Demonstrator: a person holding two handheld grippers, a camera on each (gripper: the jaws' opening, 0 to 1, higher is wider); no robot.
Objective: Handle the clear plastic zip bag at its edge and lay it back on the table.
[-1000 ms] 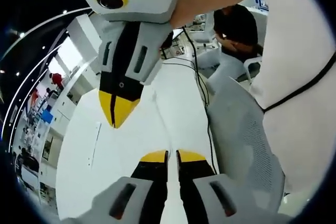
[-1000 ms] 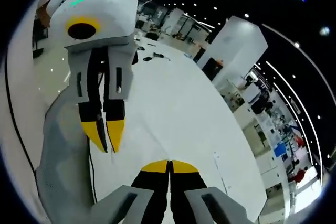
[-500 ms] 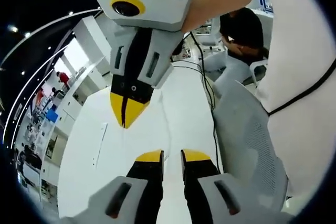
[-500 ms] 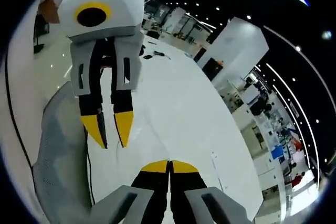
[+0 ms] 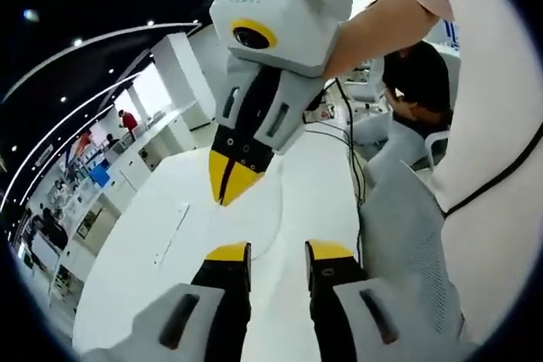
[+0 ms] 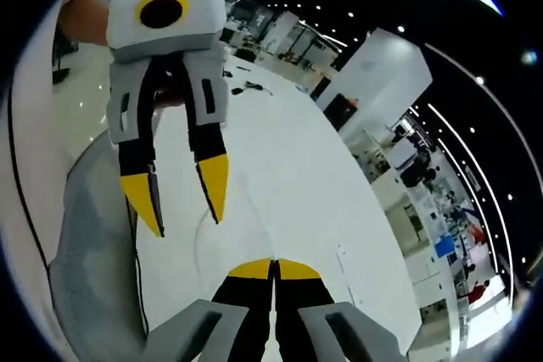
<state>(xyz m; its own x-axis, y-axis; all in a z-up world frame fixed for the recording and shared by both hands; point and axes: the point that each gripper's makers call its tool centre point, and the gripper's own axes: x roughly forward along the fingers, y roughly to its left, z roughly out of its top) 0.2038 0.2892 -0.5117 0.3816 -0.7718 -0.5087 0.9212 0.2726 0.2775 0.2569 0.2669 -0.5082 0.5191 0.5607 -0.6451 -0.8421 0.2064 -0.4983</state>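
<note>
- Clear zip bag: only a faint curved edge shows centre frame; its outline is too transparent to trace.
- Seated person, upper right: partly hidden.

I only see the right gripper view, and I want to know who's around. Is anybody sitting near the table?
Observer: Yes. In the left gripper view a seated person in a dark top bends forward past the far end of the white table.
Operator: Is anyone else there?
Observer: A person in red stands far off across the room, beyond the table's other side.
</note>
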